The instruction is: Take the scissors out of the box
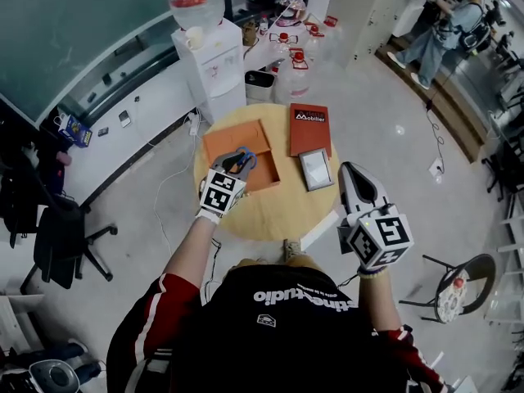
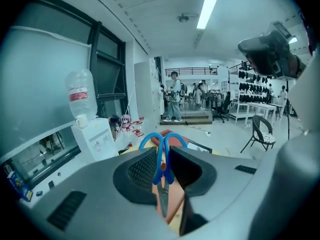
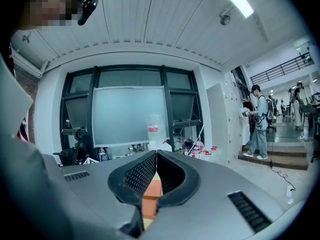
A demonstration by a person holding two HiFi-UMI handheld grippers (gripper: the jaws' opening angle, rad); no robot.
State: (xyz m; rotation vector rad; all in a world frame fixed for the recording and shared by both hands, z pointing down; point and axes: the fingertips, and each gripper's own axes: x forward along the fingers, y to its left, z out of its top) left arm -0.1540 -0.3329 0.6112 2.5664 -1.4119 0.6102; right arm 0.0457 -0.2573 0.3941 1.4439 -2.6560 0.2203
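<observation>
While the right gripper's fingers meet empty, the left gripper's pinch the scissors lengthwise, handles forward.

Left gripper is clamping blue-handled scissors between its jaws, handle loops sticking out past the jaw tips, grey blades running back toward the camera. Orange box is showing through the jaw gap; water dispenser with bottle is standing at left, person standing far back, chair sitting at right
</observation>
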